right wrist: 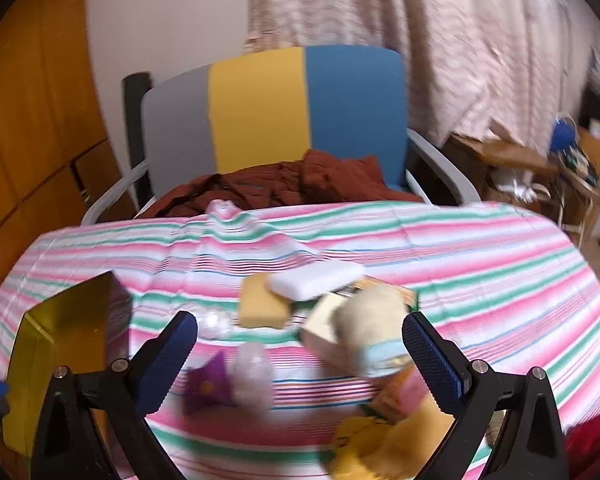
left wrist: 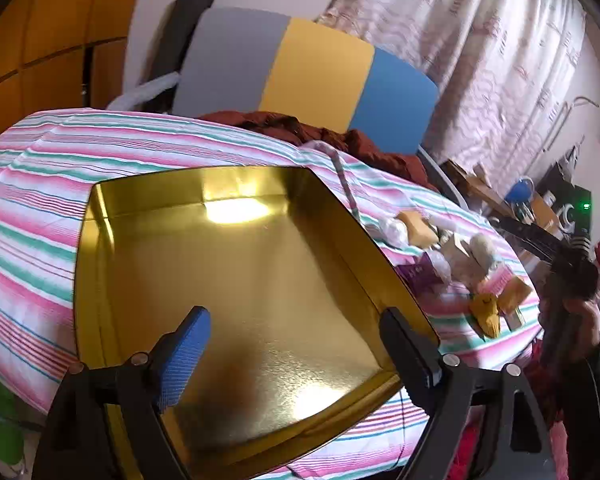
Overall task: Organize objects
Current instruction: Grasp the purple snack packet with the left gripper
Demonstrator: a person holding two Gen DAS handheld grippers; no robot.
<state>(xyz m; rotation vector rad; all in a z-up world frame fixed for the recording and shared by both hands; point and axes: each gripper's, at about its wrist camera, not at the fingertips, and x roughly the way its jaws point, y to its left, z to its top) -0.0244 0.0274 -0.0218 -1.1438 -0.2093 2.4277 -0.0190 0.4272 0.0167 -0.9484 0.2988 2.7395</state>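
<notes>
An empty gold tin tray (left wrist: 112,264) lies on the striped cloth, filling the left wrist view. My left gripper (left wrist: 300,340) hovers open over its near end, the right finger above the tray's right rim. In the right wrist view the tray (right wrist: 60,340) stands at the left. My right gripper (right wrist: 300,356) is open above a blurred heap: a purple item (right wrist: 208,388), a clear wrapped item (right wrist: 252,372), a yellow sponge (right wrist: 260,304), a white block (right wrist: 316,280), a cream plush toy (right wrist: 372,316) and a yellow toy (right wrist: 380,444). Neither gripper holds anything.
The pink, green and white striped cloth (right wrist: 480,264) covers the table. Behind it stands a chair (right wrist: 260,112) with a grey, yellow and blue back and a dark red garment (right wrist: 300,184) on its seat. A curtain (right wrist: 440,40) hangs behind; cluttered furniture (right wrist: 520,160) stands at the right.
</notes>
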